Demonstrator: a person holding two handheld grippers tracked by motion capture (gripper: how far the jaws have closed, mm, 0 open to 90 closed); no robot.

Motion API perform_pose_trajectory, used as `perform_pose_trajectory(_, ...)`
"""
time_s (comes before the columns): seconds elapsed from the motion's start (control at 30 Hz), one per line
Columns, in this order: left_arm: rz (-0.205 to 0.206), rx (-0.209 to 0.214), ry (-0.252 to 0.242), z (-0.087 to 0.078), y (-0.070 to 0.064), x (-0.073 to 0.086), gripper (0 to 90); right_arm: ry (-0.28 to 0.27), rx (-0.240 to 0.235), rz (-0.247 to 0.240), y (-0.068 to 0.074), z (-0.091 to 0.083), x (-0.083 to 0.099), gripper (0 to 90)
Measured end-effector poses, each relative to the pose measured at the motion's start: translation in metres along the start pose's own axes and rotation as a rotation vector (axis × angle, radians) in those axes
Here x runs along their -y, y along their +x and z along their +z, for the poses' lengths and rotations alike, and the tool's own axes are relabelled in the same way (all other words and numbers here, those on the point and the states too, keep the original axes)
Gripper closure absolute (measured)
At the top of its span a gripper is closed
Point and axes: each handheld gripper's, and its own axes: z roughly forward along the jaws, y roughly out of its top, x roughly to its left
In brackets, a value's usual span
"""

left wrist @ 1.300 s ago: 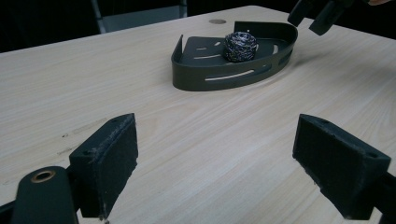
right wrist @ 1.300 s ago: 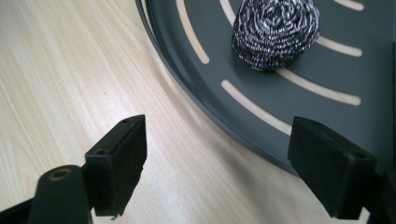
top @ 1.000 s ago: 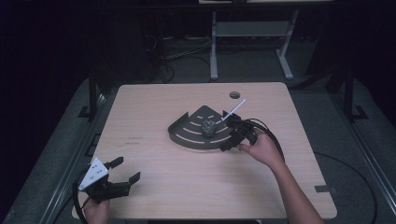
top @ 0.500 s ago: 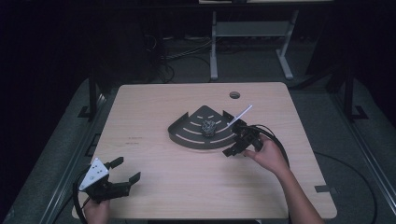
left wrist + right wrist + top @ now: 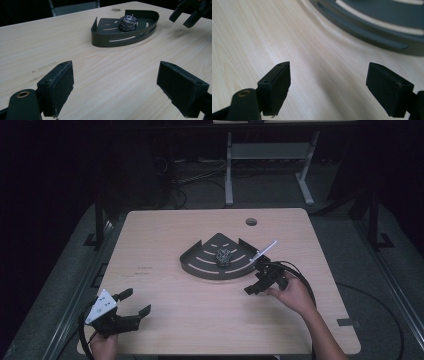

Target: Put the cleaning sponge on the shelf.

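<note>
The wooden table [image 5: 200, 320] carries a dark quarter-round slotted tray [image 5: 200, 264] near its middle, and a steel wool scourer [image 5: 223, 255] sits inside the tray, towards its back corner. The right gripper [image 5: 254, 286], jaws spread wide and empty, hovers low over bare wood just beside the tray's curved front rim; the left gripper [image 5: 134, 302] rests near the table's front left edge, also wide open (well apart from the tray). A low sweep could knock the rim and slide the tray. Compared with a second ago, the right gripper has drawn back from the tray towards the person.
</note>
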Motion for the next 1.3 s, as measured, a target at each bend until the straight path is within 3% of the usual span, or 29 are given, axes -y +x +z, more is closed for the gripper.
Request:
perform_pose_trajectory(0.83, 0.012, -0.001, 0.006, 0.000, -0.001, 0.000, 13.5, -0.008, -0.004, 0.014, 0.007, 0.001, 0.042, 19.3)
perform_pose_trajectory(1.3, 0.008, 0.003, 0.008, 0.001, -0.001, 0.000, 13.5, -0.029, -0.001, 0.009, 0.019, -0.003, 0.064, 19.0)
